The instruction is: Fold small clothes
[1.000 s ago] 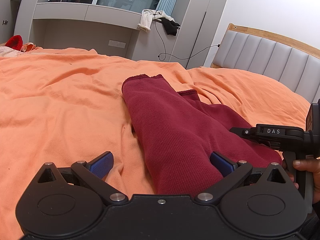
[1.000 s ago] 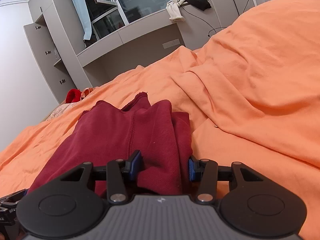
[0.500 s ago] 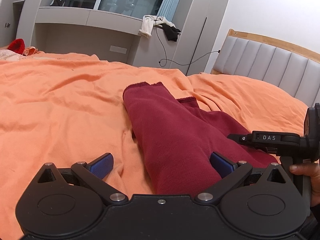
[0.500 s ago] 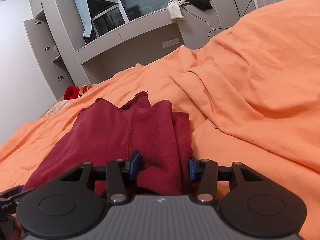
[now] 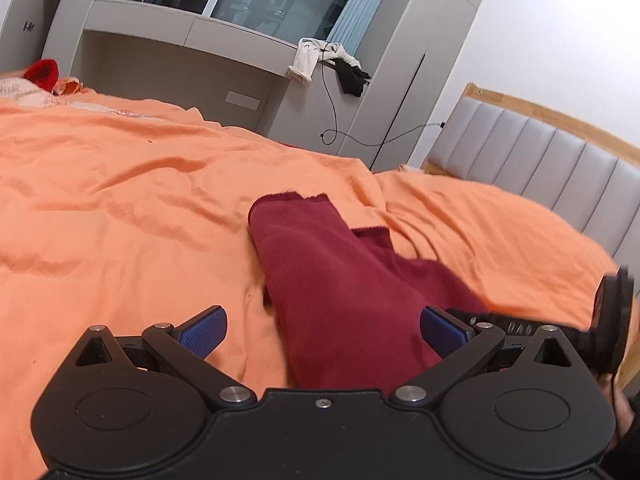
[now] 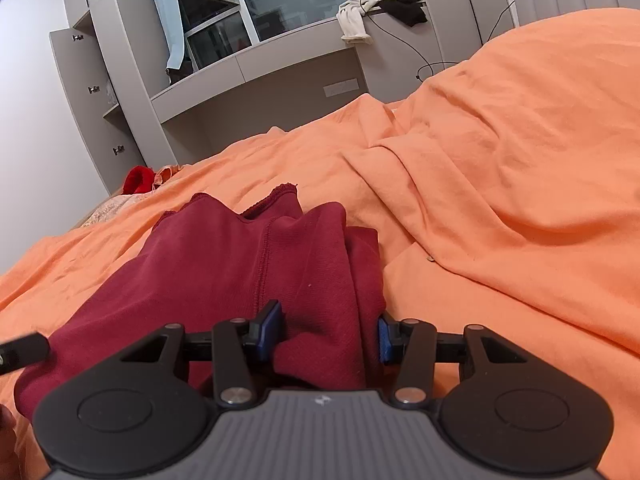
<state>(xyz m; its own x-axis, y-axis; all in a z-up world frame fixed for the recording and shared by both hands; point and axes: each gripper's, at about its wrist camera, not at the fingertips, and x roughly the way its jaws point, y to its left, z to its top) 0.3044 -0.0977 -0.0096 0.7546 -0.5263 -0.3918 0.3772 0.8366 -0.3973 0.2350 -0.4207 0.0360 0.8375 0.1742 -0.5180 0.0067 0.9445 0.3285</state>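
One dark red garment (image 6: 240, 272) lies bunched lengthwise on the orange bedsheet (image 5: 120, 208), its hemmed end pointing toward the grey cabinets (image 5: 168, 72). The right gripper (image 6: 328, 332) has a thick fold of this cloth clamped between its jaws: both blue pads press into the fabric at the near end of the garment, which swells up just beyond them. The left gripper (image 5: 324, 328) sits over the other side of the same garment with its jaws spread wide and released; the red cloth runs through the gap, lying against the right-hand blue pad, while the left-hand pad stands apart over bare sheet. White and black clothes (image 5: 320, 60) hang on a shelf edge beyond the bed, beside a padded grey headboard (image 5: 540, 160).
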